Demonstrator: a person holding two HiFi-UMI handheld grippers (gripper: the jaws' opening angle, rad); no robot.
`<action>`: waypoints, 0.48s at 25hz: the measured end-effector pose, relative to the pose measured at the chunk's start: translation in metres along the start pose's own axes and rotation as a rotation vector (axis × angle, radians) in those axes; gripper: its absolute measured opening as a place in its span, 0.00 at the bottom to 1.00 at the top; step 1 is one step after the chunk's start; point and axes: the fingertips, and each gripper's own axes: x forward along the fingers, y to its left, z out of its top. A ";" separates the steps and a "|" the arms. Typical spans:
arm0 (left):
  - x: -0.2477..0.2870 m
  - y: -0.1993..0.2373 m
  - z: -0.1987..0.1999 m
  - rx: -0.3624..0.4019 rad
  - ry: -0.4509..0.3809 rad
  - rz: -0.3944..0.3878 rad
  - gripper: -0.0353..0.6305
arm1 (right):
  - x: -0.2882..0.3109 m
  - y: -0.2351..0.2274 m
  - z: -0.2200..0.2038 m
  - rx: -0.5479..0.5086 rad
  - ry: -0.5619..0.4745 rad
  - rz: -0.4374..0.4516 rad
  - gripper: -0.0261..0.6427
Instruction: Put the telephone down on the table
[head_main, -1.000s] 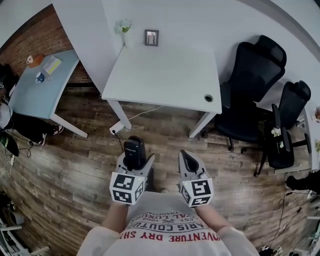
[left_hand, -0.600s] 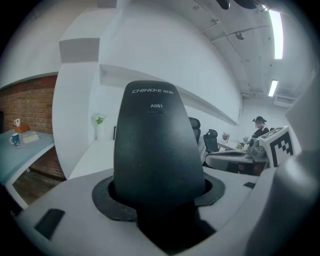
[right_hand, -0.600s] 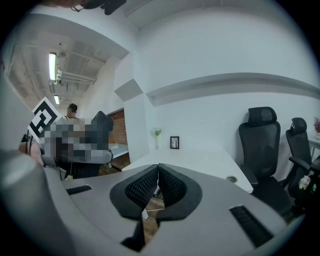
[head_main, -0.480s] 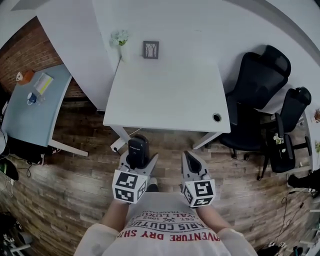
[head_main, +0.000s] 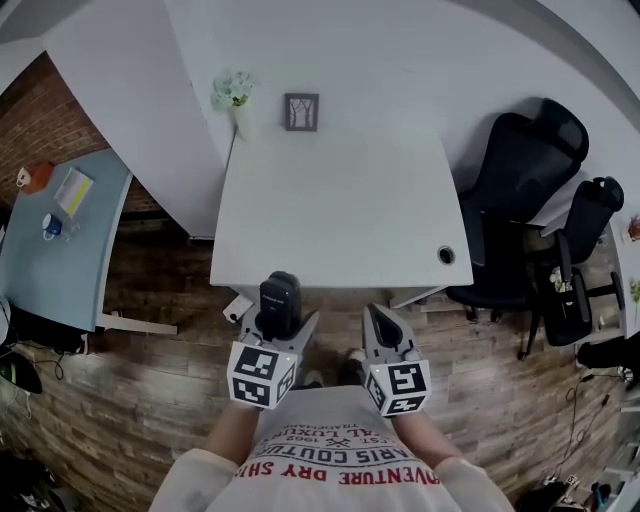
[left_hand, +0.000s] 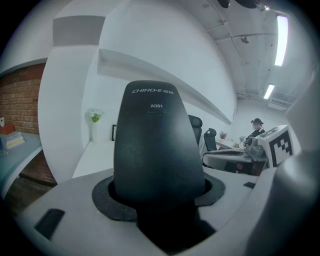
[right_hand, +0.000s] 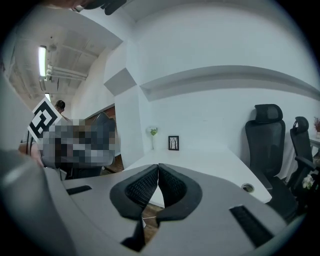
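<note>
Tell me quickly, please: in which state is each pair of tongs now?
Left tongs: closed on the black plastic telephone.
Right tongs: closed, holding nothing.

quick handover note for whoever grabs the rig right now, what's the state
Left gripper: shut on the black telephone, held upright in front of the white table's near edge.
Right gripper: shut, empty.
Done: telephone is in hand, close to the table.
Left: reach over the tabletop, set the telephone down, open the jaws.
</note>
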 end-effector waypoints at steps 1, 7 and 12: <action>0.006 0.001 0.001 -0.001 0.004 -0.005 0.49 | 0.005 -0.005 0.000 0.003 0.004 -0.005 0.08; 0.045 0.009 0.008 -0.007 0.026 -0.007 0.49 | 0.039 -0.036 0.005 0.011 0.014 -0.003 0.08; 0.086 0.019 0.030 -0.023 0.029 0.025 0.49 | 0.075 -0.072 0.017 0.011 0.017 0.031 0.08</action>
